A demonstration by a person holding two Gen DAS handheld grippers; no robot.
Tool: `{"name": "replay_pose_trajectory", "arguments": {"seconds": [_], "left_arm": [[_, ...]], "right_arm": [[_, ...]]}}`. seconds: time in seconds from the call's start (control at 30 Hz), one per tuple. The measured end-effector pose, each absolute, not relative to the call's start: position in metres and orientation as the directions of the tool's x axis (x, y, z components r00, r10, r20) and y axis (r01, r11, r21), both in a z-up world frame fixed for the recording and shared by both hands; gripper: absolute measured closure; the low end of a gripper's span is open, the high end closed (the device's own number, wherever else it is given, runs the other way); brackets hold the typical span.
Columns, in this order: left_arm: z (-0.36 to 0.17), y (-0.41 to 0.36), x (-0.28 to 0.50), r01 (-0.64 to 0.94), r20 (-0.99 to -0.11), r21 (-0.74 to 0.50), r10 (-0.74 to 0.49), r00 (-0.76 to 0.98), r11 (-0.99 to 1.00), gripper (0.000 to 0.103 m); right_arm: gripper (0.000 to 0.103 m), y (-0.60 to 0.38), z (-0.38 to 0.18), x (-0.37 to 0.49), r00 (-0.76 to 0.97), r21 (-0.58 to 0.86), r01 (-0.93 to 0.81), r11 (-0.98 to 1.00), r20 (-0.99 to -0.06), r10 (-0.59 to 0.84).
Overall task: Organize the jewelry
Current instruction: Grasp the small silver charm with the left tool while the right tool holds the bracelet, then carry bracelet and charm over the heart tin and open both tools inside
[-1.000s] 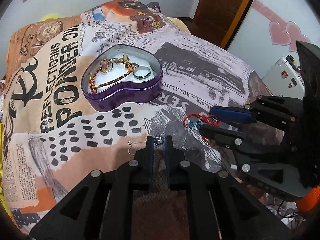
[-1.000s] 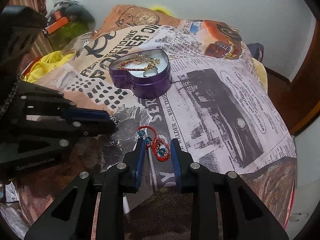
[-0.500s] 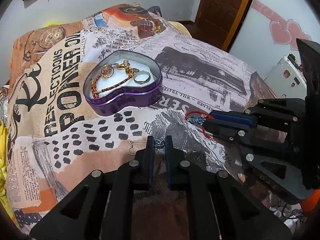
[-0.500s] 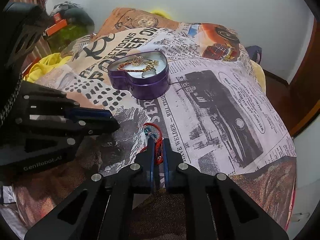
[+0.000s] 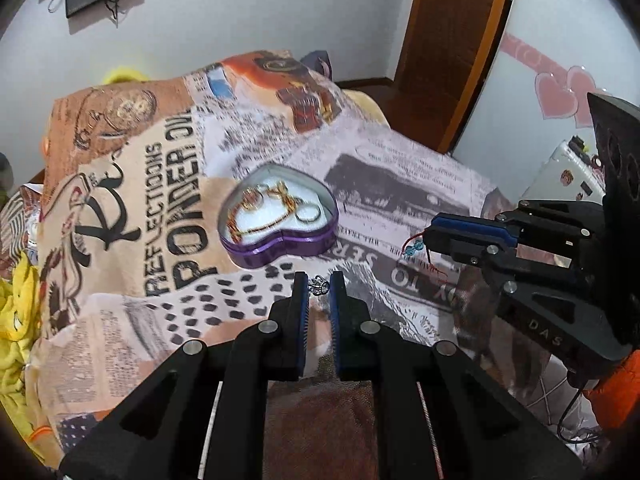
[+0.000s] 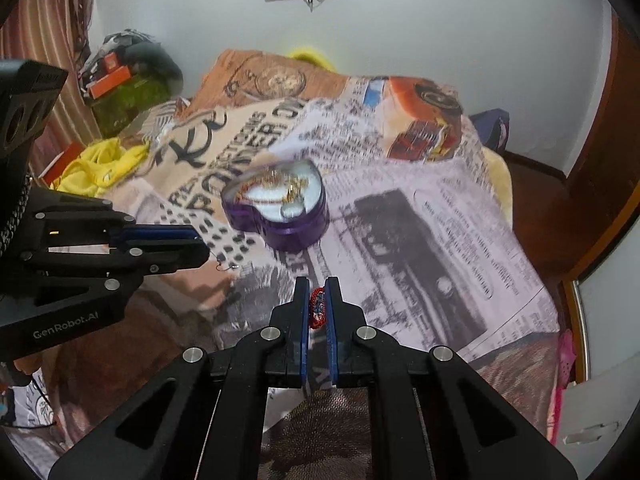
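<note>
Covering the bed, a newspaper-print blanket (image 5: 400,184) has the purple heart tin (image 5: 280,216) mid-spread. Near-right, right gripper (image 6: 318,292) pinches a red bracelet (image 6: 317,307); left gripper (image 5: 319,285) pinches a small earring (image 5: 319,286).

left gripper (image 5: 319,285): matte black linkage arms, blue pads on the fingers (image 5: 301,312), round silver screws, white "GenRobot.AI" lettering on its side | right gripper (image 6: 318,292): same black frame, blue-lined fingers (image 6: 332,312), silver screws, "DAS" lettering, black camera housing behind
</note>
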State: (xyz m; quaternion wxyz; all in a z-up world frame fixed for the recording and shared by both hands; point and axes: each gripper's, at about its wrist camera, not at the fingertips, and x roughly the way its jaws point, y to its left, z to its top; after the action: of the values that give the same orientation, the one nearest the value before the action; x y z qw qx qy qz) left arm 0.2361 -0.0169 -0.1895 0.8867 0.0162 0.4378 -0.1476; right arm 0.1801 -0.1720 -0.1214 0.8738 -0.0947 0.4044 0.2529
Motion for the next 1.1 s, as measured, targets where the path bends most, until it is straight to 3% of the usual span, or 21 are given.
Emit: {"name": "replay_pose_trajectory", "arguments": {"seconds": [0.7,1.1], "left_arm": [[-0.148,0.014,0.252,0.228,-0.697,-0.1,-0.232,0.679,0.969,0.094],[-0.158,0.016,0.276,0.23,-0.699,-0.123,-0.249,0.671,0.965,0.094]], "right_arm": [[0.096,-0.152,-0.074,0.202,0.624,0.063,-0.52,0.852,-0.653,0.429],[0.096,-0.135,-0.073,0.225,0.614,0.101,-0.527,0.844,-0.641,0.461]]}}
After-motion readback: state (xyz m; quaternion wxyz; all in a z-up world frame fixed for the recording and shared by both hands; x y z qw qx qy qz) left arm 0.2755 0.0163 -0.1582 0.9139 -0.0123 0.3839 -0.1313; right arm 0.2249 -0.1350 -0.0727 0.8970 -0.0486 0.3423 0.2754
